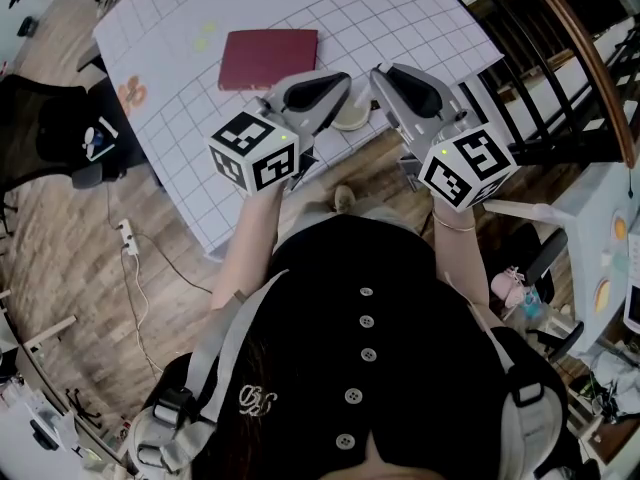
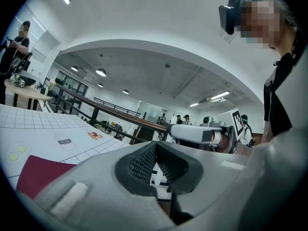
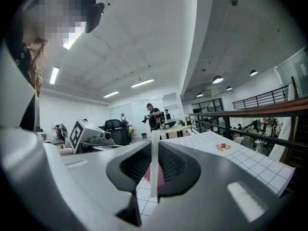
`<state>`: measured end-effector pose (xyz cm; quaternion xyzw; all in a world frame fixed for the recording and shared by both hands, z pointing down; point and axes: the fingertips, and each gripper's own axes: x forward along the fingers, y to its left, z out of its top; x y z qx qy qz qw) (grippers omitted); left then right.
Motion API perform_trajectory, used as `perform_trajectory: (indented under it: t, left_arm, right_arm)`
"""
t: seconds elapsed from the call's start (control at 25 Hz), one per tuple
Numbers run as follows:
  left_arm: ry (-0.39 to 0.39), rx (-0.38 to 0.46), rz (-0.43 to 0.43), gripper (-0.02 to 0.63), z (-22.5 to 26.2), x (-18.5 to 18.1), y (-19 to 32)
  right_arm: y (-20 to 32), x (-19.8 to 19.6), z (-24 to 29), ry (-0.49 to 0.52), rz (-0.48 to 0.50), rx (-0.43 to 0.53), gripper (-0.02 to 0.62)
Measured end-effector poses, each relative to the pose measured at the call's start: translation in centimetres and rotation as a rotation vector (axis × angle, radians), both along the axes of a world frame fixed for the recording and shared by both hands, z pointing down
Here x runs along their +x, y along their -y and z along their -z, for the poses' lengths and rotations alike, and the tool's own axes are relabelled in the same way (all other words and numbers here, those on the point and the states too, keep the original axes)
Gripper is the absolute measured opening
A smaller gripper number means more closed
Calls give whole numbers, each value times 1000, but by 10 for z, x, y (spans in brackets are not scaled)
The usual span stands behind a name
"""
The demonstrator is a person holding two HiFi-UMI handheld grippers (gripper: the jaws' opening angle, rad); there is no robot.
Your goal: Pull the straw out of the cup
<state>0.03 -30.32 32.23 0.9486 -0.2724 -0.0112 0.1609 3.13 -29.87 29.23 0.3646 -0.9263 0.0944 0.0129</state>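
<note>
My right gripper (image 3: 154,173) is shut on a white straw (image 3: 153,153) that stands upright between its ribbed pads. In the head view this gripper (image 1: 385,73) points away over the table's near edge. My left gripper (image 1: 342,80) is level with it on the left. A pale cup (image 1: 352,121) shows on the table between and below the two, partly hidden by the left one. In the left gripper view the pads (image 2: 144,165) of my left gripper (image 2: 155,166) meet at the top, and I see nothing between them. The straw is hidden in the head view.
A dark red book (image 1: 268,58) lies flat on the white gridded table sheet (image 1: 180,88) beyond the left gripper. A black railing (image 1: 560,78) runs past the table's right side. Cables and a power strip (image 1: 126,236) lie on the wooden floor at the left.
</note>
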Motion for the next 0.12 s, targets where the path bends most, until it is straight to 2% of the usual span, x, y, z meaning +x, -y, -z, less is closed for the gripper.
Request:
perform_trajectory:
  t: [0.12]
  left_arm:
    - [0, -1, -2, -3, 0, 0, 0]
  right_arm:
    - [1, -1, 1, -1, 0, 1, 38]
